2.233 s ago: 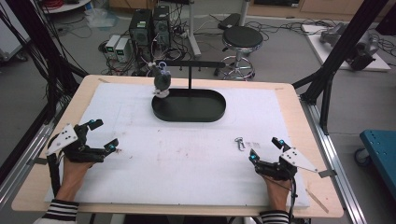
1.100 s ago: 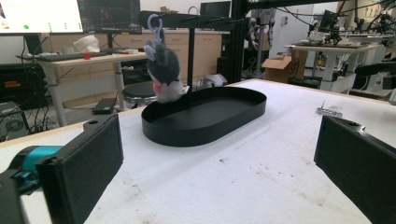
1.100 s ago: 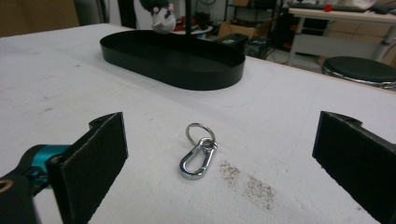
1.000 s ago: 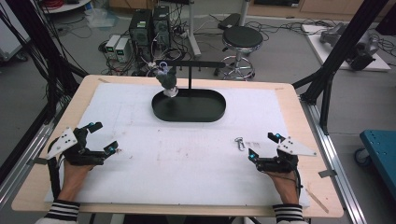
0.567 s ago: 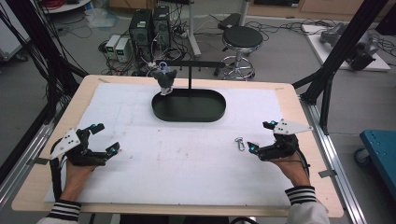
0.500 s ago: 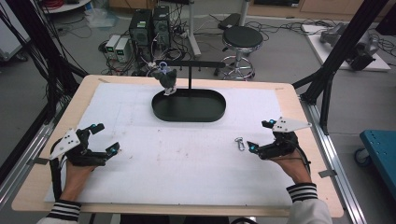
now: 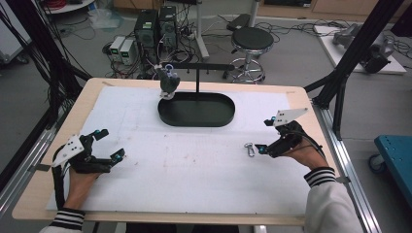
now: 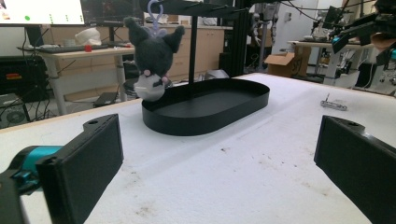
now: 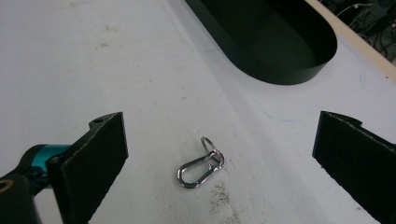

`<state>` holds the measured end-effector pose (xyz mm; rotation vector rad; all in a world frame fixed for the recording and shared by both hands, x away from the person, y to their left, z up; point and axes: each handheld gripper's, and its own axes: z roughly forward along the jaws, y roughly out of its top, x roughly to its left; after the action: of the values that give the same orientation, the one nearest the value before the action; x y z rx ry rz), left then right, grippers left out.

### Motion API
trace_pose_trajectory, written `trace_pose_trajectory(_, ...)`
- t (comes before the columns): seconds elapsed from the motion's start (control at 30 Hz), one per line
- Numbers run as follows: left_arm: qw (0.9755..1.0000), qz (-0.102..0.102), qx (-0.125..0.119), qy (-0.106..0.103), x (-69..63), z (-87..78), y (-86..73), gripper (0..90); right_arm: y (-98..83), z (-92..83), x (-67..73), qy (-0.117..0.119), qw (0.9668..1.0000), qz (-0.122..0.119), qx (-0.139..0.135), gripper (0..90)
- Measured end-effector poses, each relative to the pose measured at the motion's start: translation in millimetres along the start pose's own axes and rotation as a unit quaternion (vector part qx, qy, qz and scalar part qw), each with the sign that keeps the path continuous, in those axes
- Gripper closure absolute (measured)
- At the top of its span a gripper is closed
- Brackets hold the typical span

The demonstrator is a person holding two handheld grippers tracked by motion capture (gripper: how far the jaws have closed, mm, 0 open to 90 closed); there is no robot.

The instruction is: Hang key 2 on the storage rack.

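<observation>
A small silver carabiner (image 7: 249,149) with a key ring lies flat on the white mat (image 7: 194,170). My right gripper (image 7: 263,135) hovers just to its right, open and pointing left at it. In the right gripper view the carabiner (image 9: 201,164) lies on the mat below the gap of my right gripper (image 9: 224,144). A dark grey plush toy (image 7: 168,83) hangs from the bar of a black oval tray stand (image 7: 196,122). My left gripper (image 7: 111,143) rests open at the near left, facing the plush toy (image 8: 153,60) and the tray (image 8: 205,123).
The tray (image 9: 261,60) stands at the far middle of the mat. The right gripper (image 8: 359,32) shows far off in the left gripper view. A stool (image 7: 250,39), computers and cables sit on the floor behind the table. Black frame posts stand at both sides.
My right gripper has moved forward and left from the near right edge and now hangs beside the carabiner. The plush toy has swung a little. The left gripper has barely moved.
</observation>
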<state>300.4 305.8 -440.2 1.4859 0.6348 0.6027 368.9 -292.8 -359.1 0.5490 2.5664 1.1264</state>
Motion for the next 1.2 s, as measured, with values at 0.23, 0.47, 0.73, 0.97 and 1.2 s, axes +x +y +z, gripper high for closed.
trace_pose_trajectory(0.23, 1.0, 0.002, -0.005, -0.001, -0.3, -0.5, -1.3, 1.7, 6.0, 13.4, -11.5, 0.025, 0.9983, -0.02, 0.049, 2.6)
trace_pose_trajectory(0.47, 1.0, 0.001, -0.003, 0.001, -1.2, -0.1, -4.2, 1.7, 6.8, 24.7, -16.3, 0.036, 0.9968, -0.029, 0.065, 2.6)
trace_pose_trajectory(0.73, 1.0, -0.004, -0.005, 0.003, -1.3, -0.6, -8.1, 1.7, 2.1, 38.8, -19.0, 0.042, 0.9938, -0.034, 0.098, 3.1)
trace_pose_trajectory(0.97, 1.0, -0.003, 0.0, 0.004, -2.2, 0.0, -10.5, 1.7, -0.1, 46.8, -20.3, 0.056, 0.9914, -0.039, 0.112, 7.6)
trace_pose_trajectory(1.2, 1.0, -0.005, 0.002, 0.003, -2.8, 0.3, -11.2, 1.7, -2.1, 54.2, -21.2, 0.072, 0.9887, -0.047, 0.123, 19.2)
